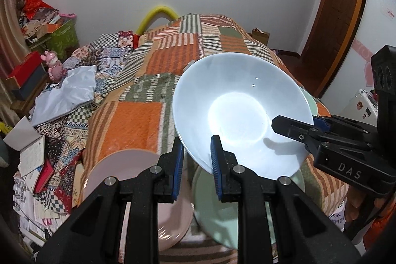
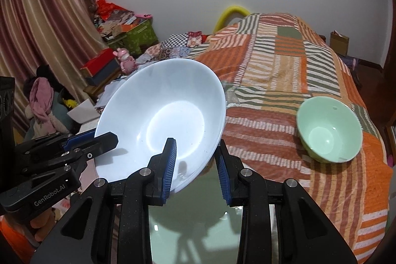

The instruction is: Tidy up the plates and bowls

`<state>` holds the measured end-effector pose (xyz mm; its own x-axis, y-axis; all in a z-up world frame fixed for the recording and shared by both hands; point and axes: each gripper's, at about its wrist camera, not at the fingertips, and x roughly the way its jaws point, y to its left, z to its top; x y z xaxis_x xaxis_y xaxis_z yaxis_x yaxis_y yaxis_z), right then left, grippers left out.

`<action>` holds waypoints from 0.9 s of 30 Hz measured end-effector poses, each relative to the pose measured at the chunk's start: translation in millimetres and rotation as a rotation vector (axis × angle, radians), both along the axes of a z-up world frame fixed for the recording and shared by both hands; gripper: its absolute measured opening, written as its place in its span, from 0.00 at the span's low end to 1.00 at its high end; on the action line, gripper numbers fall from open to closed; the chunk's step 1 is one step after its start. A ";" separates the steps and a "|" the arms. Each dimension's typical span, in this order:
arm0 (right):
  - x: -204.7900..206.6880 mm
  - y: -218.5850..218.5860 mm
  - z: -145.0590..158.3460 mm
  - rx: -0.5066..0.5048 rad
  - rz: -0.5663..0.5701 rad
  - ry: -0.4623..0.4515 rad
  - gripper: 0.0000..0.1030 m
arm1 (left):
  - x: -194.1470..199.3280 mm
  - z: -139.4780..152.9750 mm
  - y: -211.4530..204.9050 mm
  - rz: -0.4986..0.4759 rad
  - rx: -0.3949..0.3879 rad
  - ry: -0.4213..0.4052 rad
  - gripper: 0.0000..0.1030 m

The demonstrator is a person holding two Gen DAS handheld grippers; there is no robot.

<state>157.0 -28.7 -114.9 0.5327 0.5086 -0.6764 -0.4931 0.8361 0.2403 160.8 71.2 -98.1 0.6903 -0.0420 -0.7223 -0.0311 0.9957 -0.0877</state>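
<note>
Holding white bowl (image 1: 243, 113) tilted in air above quilt (image 1: 138, 115) | left gripper (image 1: 196, 165) and right gripper (image 2: 196, 168) both pinching rim, 2 opposite sides | seeming stiff, glazed, slippery, fragile | gripping rim only.

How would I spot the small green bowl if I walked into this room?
Find the bed with the orange and green striped patchwork quilt. Near its right side sits the small green bowl, upright and alone on the quilt. It is mint green and deep, unlike the wide pale blue dish held up by both grippers.
</note>
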 end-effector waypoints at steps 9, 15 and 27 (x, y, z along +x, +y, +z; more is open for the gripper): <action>-12.6 31.7 -5.4 0.007 0.065 0.007 0.28 | -26.6 -0.6 31.3 0.063 0.002 0.001 0.20; -17.2 49.0 -12.7 0.007 0.101 0.027 0.28 | -38.6 -6.9 49.1 0.097 0.003 0.013 0.20; -24.1 80.2 -35.5 -0.009 0.154 0.090 0.28 | -56.2 -36.1 82.6 0.154 -0.029 0.065 0.20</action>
